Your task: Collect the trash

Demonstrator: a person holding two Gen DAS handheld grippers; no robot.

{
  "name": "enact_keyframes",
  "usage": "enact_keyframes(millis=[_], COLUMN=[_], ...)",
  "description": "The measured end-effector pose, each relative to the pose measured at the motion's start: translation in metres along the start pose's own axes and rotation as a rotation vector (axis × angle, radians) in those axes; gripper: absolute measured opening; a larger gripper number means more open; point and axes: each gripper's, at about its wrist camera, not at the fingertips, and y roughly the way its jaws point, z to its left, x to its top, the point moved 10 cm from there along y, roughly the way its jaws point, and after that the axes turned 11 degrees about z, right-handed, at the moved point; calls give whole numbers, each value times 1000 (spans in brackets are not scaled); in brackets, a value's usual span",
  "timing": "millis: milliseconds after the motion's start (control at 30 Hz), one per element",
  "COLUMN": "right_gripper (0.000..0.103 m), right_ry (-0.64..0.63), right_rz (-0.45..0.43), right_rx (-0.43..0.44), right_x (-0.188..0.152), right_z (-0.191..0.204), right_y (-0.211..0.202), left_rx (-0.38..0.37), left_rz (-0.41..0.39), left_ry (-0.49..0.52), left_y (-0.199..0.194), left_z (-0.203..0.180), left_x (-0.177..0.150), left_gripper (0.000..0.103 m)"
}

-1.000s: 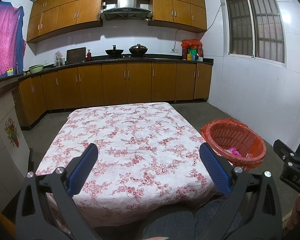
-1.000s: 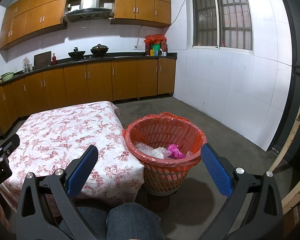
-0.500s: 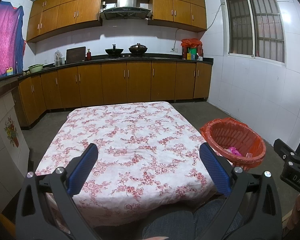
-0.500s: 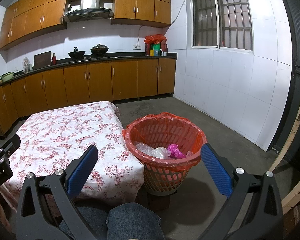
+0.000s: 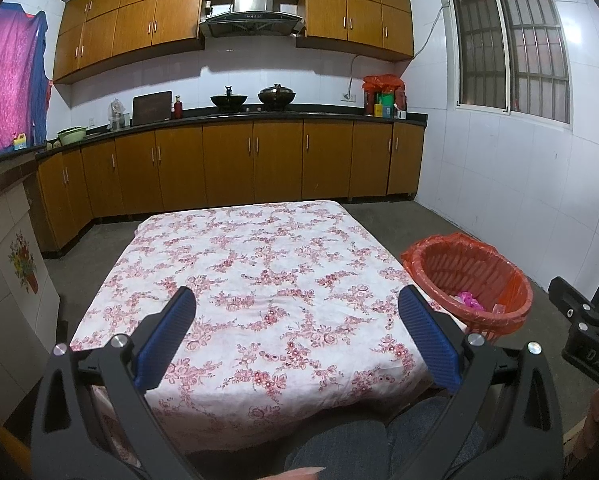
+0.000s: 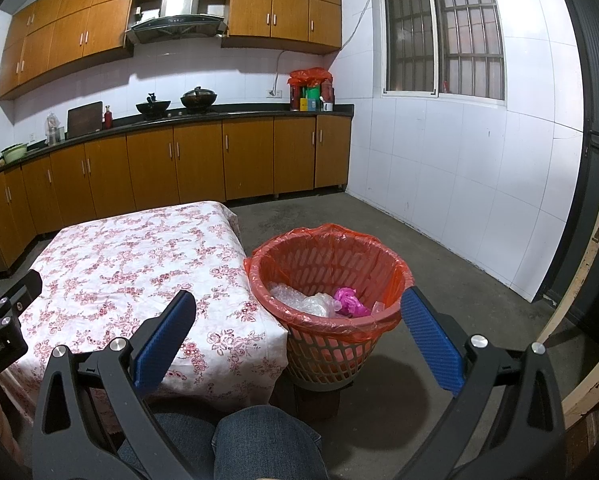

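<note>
A red trash basket point(image 6: 331, 344) lined with an orange bag stands on the floor right of the table; it also shows in the left wrist view point(image 5: 499, 276). Inside lie clear plastic wrap point(image 6: 299, 300) and a pink crumpled piece point(image 6: 349, 300). The table point(image 5: 259, 280) has a floral cloth with nothing on it. My left gripper point(image 5: 297, 336) is open and empty above the table's near edge. My right gripper point(image 6: 297, 336) is open and empty, held near the basket's front rim.
Wooden kitchen cabinets point(image 5: 259, 164) and a counter with woks run along the back wall. The person's knee in jeans point(image 6: 259, 440) is at the bottom. A wooden frame point(image 6: 595, 280) stands at the right. Bare concrete floor lies around the basket.
</note>
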Motion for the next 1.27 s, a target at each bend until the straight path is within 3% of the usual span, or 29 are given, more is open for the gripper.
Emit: enact_keyframes(millis=[1267], right_gripper=[101], right_ry=[6], right_rz=[10], right_rx=[1], right_x=[-7], right_z=[2], right_y=[1], left_rx=[3], left_rz=[20], left_ry=[-1], left_y=[4], left_z=[6], left_x=[0], left_gripper=[99])
